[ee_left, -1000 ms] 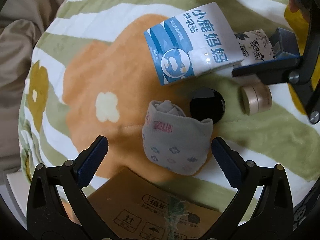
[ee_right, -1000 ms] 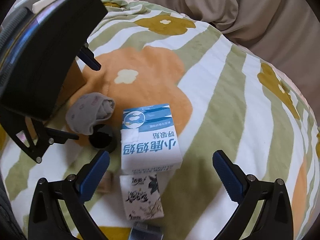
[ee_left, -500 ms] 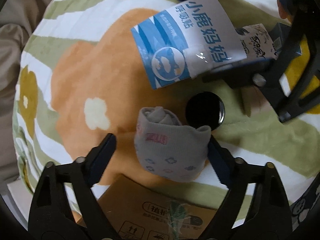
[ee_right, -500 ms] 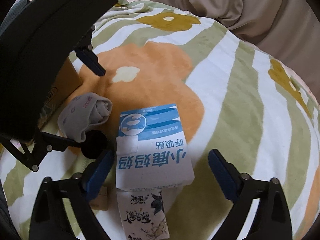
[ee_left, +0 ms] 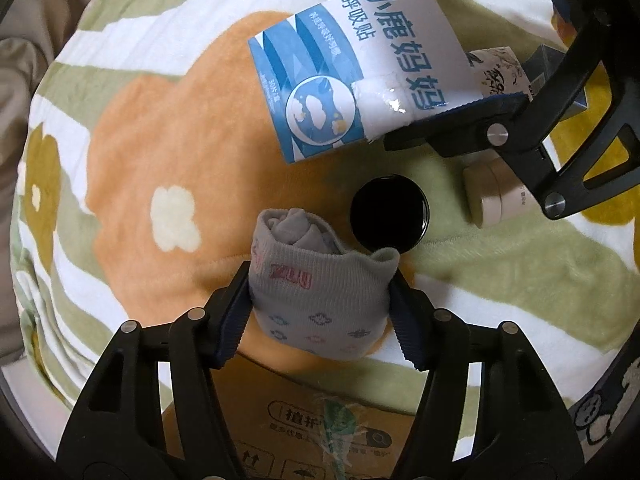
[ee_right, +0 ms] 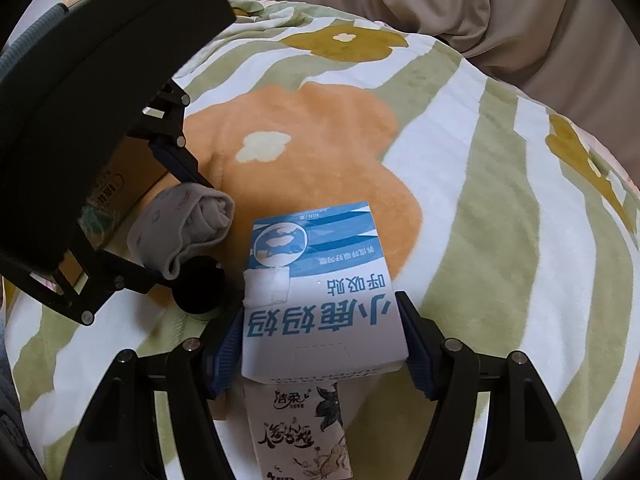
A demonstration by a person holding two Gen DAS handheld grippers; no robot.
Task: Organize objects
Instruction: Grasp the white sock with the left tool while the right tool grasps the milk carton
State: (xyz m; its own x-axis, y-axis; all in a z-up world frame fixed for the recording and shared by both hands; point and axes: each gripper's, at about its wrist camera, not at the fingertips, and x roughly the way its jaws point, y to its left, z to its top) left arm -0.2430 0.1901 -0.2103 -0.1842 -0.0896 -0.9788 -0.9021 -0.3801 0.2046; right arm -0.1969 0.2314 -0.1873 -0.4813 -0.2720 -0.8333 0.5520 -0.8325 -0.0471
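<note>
Both grippers closing. Left gripper now pinches the rolled grey patterned sock; right gripper now clamps the blue-and-white cardboard box. Both items rest on the striped fleece blanket, beside the brown carton. A second ago both stood wide, straddling. Likely next: lift.

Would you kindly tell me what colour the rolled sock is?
Grey, with small blue and pink motifs; the sock shows best in the left wrist view.
</note>
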